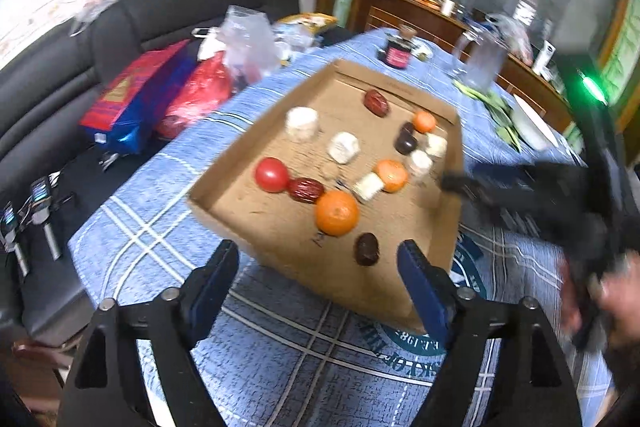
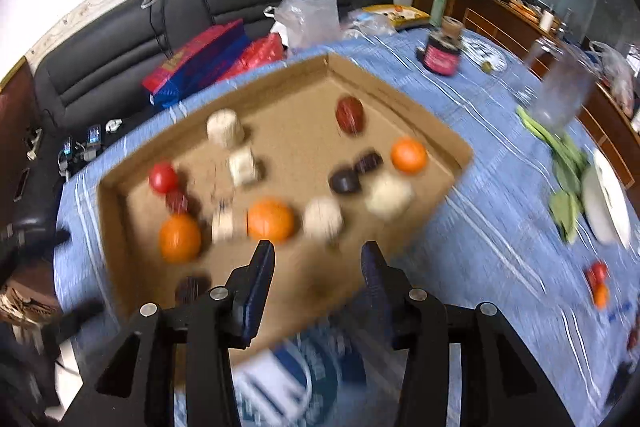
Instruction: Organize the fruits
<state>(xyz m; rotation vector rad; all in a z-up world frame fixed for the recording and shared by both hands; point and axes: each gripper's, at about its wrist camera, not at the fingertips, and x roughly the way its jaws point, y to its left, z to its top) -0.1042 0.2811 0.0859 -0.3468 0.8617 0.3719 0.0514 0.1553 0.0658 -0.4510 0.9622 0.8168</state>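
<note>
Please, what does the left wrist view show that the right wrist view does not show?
Only the left wrist view shows the right gripper, blurred over the box's edge, and the left gripper, open and empty. Only the right wrist view shows small fruits lying on the tablecloth, outside the box. Both show the cardboard box holding oranges, a tomato and white pieces.

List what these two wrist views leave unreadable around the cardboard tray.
- Right wrist view: motion blur smears the pale chunks in the cardboard tray; what they are is unclear.
- Right wrist view: small red and orange fruits on the tablecloth are too blurred to count.
- Left wrist view: the right gripper is a dark smear; its jaws are unreadable there.
- Both views: the cloth's round emblem is partly under the tray.
</note>
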